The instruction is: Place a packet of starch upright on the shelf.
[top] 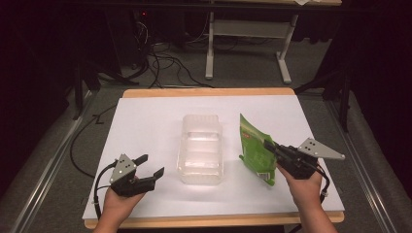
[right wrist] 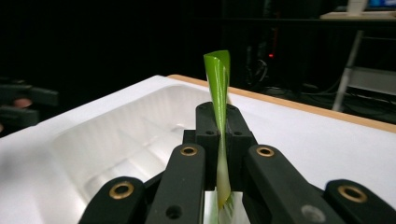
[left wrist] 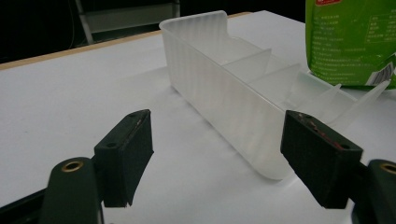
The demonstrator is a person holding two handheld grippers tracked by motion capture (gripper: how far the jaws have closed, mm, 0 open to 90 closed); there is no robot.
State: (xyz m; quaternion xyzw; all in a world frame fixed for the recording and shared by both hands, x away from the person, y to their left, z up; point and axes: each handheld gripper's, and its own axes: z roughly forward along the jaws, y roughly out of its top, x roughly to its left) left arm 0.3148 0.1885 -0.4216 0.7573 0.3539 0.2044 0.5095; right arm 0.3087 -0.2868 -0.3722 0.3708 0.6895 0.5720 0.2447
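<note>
A clear plastic container [top: 201, 148] with inner dividers sits in the middle of the white table. Just to its right, my right gripper [top: 268, 145] is shut on a green packet [top: 253, 148] and holds it upright above the table. In the right gripper view the green packet [right wrist: 218, 88] stands edge-on, pinched between the jaws, with the container [right wrist: 126, 140] to the left behind it. My left gripper [top: 149, 166] rests open at the front left, apart from the container. From the left gripper view, the container [left wrist: 224, 88] lies ahead of the spread fingers [left wrist: 126, 149], with the packet [left wrist: 350, 42] beyond it.
The white table [top: 145, 121] has a wooden edge at front and back. A metal-legged frame [top: 248, 43] and loose cables [top: 165, 63] lie on the floor behind. Dark floor runs along both sides of the table.
</note>
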